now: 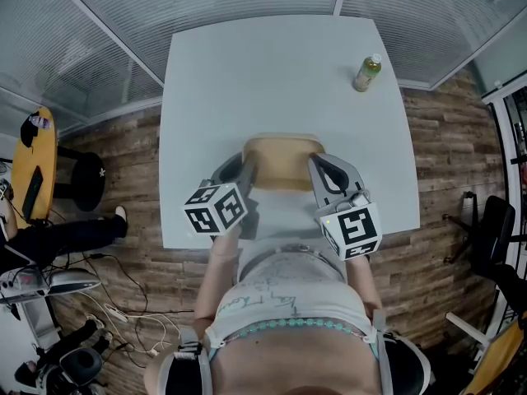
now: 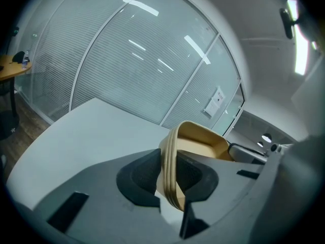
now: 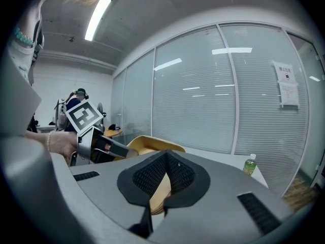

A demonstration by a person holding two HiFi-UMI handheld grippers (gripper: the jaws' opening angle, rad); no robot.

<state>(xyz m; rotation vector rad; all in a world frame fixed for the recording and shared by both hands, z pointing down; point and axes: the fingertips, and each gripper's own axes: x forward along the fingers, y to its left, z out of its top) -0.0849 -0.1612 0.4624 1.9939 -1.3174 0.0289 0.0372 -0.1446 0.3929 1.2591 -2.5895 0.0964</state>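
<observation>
The left gripper (image 1: pixel 245 168) is clamped on the left rim of a tan, shallow, round-cornered paper tray (image 1: pixel 282 161). In the left gripper view its dark ribbed pads (image 2: pixel 139 174) press that rim from both sides, so this hold is made. The paper tray sits over the near middle of the square white table (image 1: pixel 272 72), between the two tools. Its rim shows several thin parallel bands in the left gripper view, which suggests a few trays nested together, and its hollow looks bare. The right gripper (image 1: pixel 319 171) is closed on the opposite rim, and the right gripper view shows the tan edge pinched where its mesh pads meet. As I judge it, the two-sided grasp is complete, but no view settles whether the paper tray rests on the table or hangs just above it. Well apart, toward the far right corner, stands a small green-labelled plastic bottle (image 1: pixel 367 72), upright and untouched.
</observation>
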